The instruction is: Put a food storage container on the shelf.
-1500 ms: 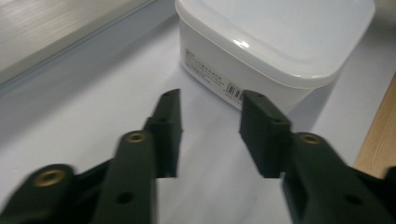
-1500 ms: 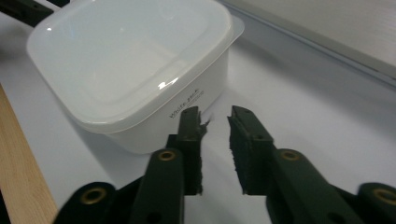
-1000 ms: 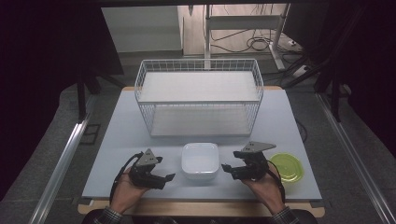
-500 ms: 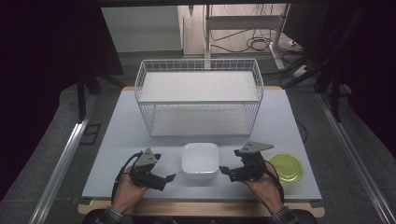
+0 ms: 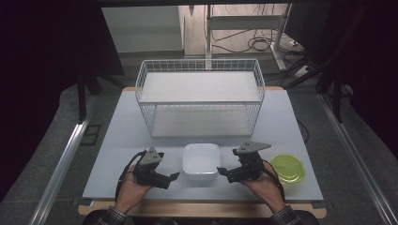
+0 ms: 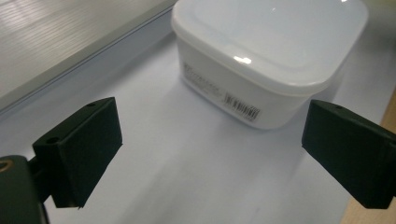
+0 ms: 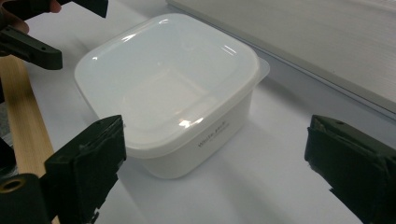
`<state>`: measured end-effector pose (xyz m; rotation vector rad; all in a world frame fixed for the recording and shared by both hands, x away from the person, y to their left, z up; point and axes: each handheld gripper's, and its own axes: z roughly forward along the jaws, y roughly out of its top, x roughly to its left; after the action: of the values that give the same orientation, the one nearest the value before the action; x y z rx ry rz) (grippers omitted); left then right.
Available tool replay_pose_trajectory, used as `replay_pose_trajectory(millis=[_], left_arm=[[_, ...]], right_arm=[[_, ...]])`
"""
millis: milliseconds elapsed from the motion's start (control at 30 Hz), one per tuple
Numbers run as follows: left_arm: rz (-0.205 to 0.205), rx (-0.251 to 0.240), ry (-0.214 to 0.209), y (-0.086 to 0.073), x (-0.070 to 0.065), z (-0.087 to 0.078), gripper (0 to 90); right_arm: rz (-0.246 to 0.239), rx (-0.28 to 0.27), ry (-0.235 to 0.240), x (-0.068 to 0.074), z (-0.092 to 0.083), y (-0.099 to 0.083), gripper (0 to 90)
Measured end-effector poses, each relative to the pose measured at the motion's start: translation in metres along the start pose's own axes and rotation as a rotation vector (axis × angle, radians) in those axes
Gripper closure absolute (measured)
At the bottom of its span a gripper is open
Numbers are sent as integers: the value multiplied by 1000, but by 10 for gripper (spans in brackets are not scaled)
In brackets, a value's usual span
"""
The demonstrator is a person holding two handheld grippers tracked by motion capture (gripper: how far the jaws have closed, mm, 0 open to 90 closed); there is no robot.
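Note:
A white square lidded plastic box (image 5: 201, 161) sits near the table's front edge, with a barcode label on its side (image 6: 271, 56). My left gripper (image 5: 171, 177) is just left of it and my right gripper (image 5: 223, 172) just right of it. Both point at the box without touching it. In the left gripper view the left gripper (image 6: 210, 158) is wide open, and the box lies ahead of the jaws. In the right gripper view the right gripper (image 7: 215, 163) is also open, and the box (image 7: 168, 88) lies just beyond the pads. Both pairs of jaws have just been opening, with nothing between them.
A white wire basket (image 5: 199, 96) stands at the back middle of the table. A yellow-green round lid or dish (image 5: 287, 168) lies right of my right hand. The wooden table edge (image 7: 28, 140) runs close behind the box. The left gripper (image 7: 28, 46) shows across the box in the right gripper view.
Both hands stay in place on either side of the white box. The jaws of both grippers look slightly wider apart than a second ago.

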<state>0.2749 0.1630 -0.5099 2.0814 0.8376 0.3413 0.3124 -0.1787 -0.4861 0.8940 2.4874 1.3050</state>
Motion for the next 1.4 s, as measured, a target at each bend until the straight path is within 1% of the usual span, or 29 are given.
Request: replay_pose_trajectory(millis=[67,100,167,233,267,333,400,467,500,567,633,667,733,767,833,900,933,967,1000,1033,1067,1100,1133,1167,1233,1267,1300,1367,1400], left_arm=[[9,1,-9,4,-1,1,44],[8,-9,-21,6,-2,1,43],[5,-14,-39,10,-1,3,46],[3,-18,-45,14,0,4,56],[-4,-18,-47,16,1,5,66],[-16,-27,-58,18,2,6,88],[-36,-37,-77,21,4,8,110],[-61,-44,-109,23,7,11,129],[-67,-40,-120,24,8,13,135],[-69,-24,-126,26,9,17,133],[-71,-7,-132,26,11,22,130],[-73,-1,-136,27,12,24,130],[-91,-5,-158,27,14,28,124],[-98,-4,-170,27,16,30,122],[-113,-3,-195,28,18,35,119],[-120,-3,-224,29,18,39,119],[-124,-2,-234,29,18,40,122],[-134,0,-253,30,17,41,133],[-135,2,-259,30,17,41,159],[-137,7,-256,31,16,41,159],[-138,11,-255,31,15,41,164],[-148,22,-262,31,15,40,166],[-169,41,-284,31,16,41,176],[-186,46,-293,30,16,41,174],[-209,60,-298,29,16,40,178],[-211,66,-296,30,15,39,186],[-205,79,-290,31,13,37,201],[-193,90,-279,33,10,33,244],[-198,96,-272,33,8,31,274]], right_arm=[[4,-4,1,1,0,2,48],[6,-6,2,1,1,3,48],[15,14,1,2,2,6,51],[11,39,9,4,3,8,85],[2,41,7,4,3,8,108],[9,42,13,4,3,10,143],[14,40,22,3,3,13,177],[25,44,37,2,6,15,196],[33,49,46,1,7,16,204],[44,61,56,0,10,16,211],[61,76,61,-3,14,17,212],[81,78,71,-4,16,18,217],[109,88,85,-7,19,19,224],[106,92,84,-8,21,20,227],[117,105,87,-9,24,21,239],[130,125,101,-11,29,21,248],[143,126,112,-11,30,21,257],[154,127,123,-11,31,21,263],[168,132,139,-12,32,21,279],[176,132,151,-13,33,20,291],[201,141,159,-13,33,20,299],[212,144,163,-14,33,20,310],[232,152,169,-14,32,20,337],[249,158,179,-14,31,19,355],[281,166,184,-14,28,19,427],[288,164,180,-14,25,19,473],[283,160,173,-13,23,19,500],[278,162,155,-10,18,19,533],[283,162,147,-7,15,19,549]])
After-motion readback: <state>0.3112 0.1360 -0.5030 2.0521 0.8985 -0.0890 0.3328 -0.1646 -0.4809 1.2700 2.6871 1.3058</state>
